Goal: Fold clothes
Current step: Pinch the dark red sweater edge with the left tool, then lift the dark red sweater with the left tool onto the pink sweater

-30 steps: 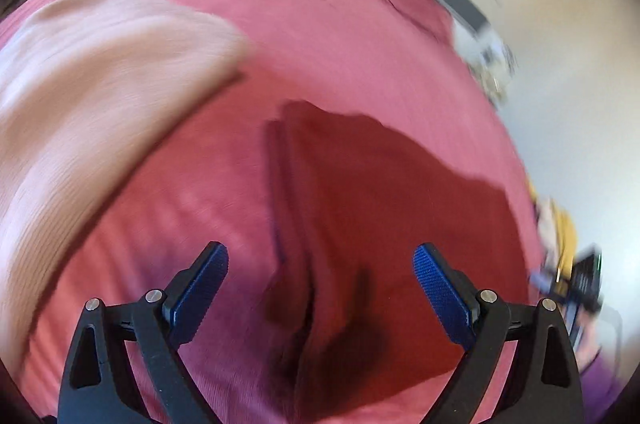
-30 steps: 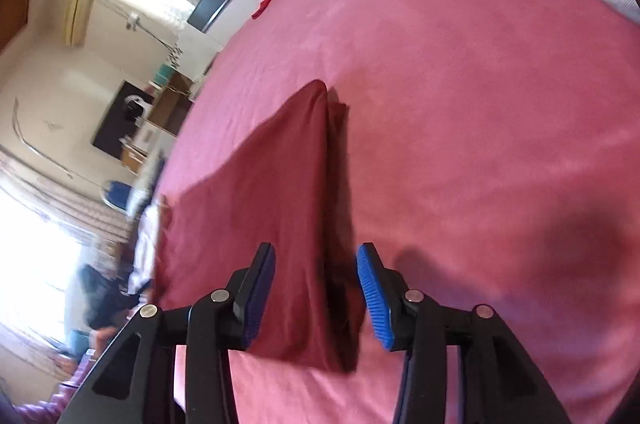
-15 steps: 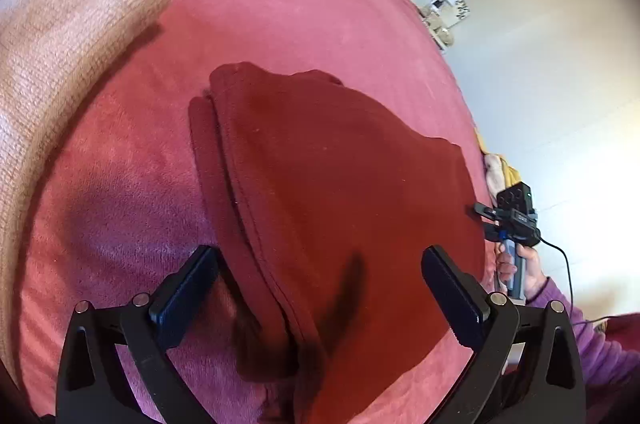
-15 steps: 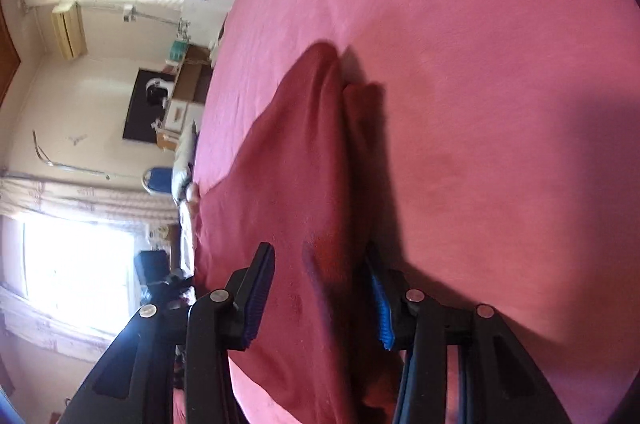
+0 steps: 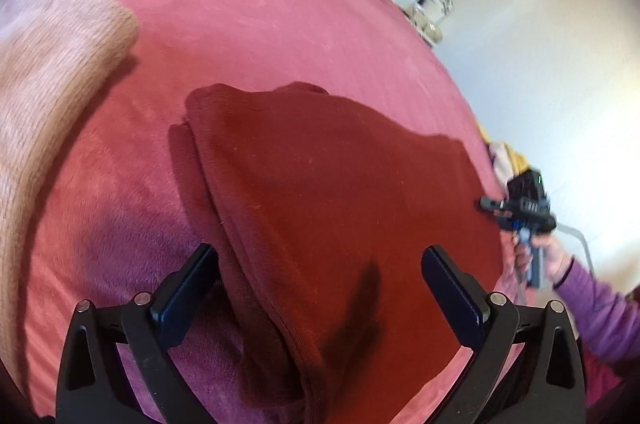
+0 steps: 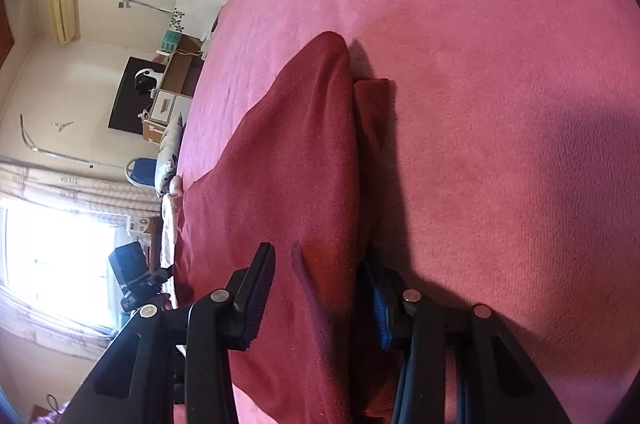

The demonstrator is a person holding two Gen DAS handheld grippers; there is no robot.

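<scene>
Left claw (image 5: 320, 288) wide apart over dark red garment (image 5: 340, 191), right claw (image 6: 320, 292) half-parted astride its fold

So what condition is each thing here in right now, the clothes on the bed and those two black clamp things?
Dark red fleece garment: lying on the bed, partly folded, layered edge showing.
Pale pink ribbed knit garment: lying on the bed, apart from the red one.
Pink bed cover: spread out under both.
Left tool: wide open over the red garment's edge.
Right tool: partly open, red fabric between its fingers, grip unclear.
</scene>
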